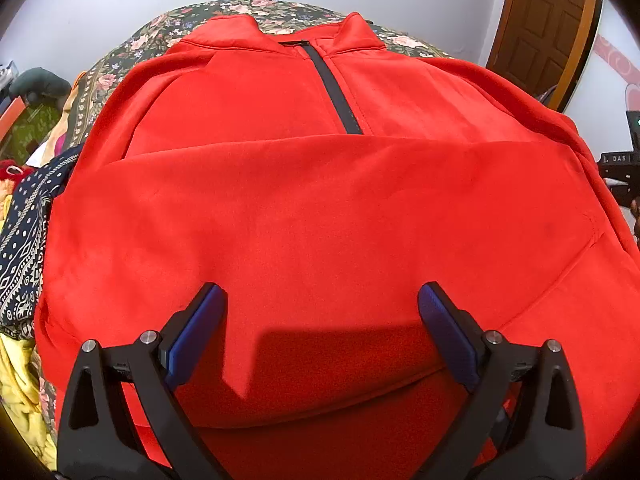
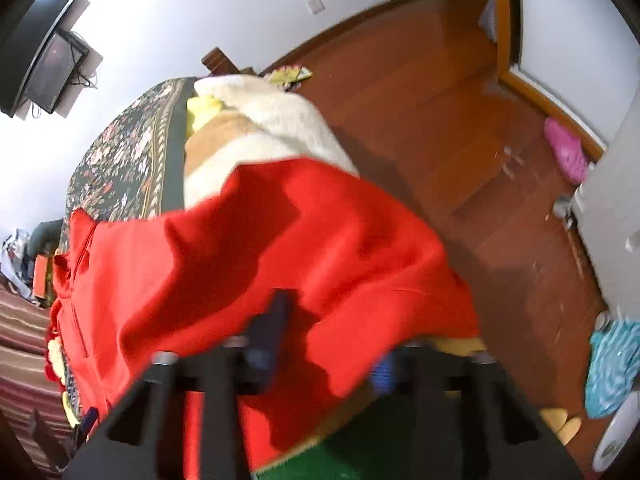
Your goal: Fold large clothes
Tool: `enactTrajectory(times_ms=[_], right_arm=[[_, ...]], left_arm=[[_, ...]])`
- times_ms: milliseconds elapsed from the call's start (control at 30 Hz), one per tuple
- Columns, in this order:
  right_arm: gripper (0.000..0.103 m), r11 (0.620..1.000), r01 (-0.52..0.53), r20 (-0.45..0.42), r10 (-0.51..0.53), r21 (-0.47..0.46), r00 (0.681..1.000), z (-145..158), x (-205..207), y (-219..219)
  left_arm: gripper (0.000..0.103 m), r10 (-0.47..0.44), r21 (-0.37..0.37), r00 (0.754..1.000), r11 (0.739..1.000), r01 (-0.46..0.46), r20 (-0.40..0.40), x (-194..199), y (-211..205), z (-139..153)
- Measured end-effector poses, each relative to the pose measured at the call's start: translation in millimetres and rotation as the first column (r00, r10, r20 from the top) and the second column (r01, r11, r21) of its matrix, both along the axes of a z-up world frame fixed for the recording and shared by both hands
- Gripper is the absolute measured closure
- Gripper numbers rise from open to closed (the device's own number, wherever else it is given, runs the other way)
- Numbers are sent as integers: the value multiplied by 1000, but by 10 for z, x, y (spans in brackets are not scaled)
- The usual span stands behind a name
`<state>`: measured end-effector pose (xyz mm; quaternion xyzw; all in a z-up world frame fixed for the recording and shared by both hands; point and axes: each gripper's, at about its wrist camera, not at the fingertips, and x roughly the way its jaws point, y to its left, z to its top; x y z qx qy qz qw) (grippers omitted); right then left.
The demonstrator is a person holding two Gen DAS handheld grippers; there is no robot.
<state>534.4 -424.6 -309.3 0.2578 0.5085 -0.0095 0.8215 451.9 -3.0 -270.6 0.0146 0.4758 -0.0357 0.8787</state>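
A large red jacket (image 1: 320,208) with a black zip (image 1: 332,88) lies collar-far on a floral bedspread (image 1: 240,8), with a sleeve folded across its chest. My left gripper (image 1: 322,300) hovers open over the jacket's lower half, blue pads (image 1: 200,332) wide apart with nothing between them. In the blurred right wrist view, the jacket (image 2: 240,260) hangs over the bed's edge. My right gripper (image 2: 328,344) has its jaws drawn in on a bunched fold of the red fabric, which covers most of the right finger; the left finger (image 2: 274,328) shows.
A dark patterned cloth (image 1: 24,232) and a yellow cloth (image 1: 20,392) lie to the jacket's left. A cream blanket (image 2: 272,120) sits beyond it. Wooden floor (image 2: 440,120) beside the bed carries a pink slipper (image 2: 566,152) and teal cloth (image 2: 612,364). A door (image 1: 548,28) stands at back right.
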Motion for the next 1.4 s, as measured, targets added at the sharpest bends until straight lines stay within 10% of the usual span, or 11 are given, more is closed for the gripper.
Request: enactTrajectory(times_ms=[367, 700, 1033, 1233, 1400], right_arm=[[96, 974, 26, 352, 55, -224, 934, 1509, -639, 133], [96, 916, -161, 496, 339, -366, 800, 2616, -990, 1536], [95, 775, -524, 225, 614, -354, 756, 1640, -821, 3328], [95, 667, -706, -148, 694, -236, 705, 518, -840, 3755], [95, 650, -719, -159, 704, -247, 692, 535, -949, 3678]], left_arm=[[4, 2, 12, 1000, 1000, -2, 11, -5, -26, 0], [5, 32, 6, 999, 999, -32, -10, -133, 59, 94], [5, 131, -2, 990, 991, -131, 59, -844, 818, 450], [5, 160, 12, 986, 987, -161, 53, -1245, 1126, 439], [5, 162, 34, 986, 986, -164, 44, -1426, 1235, 396]])
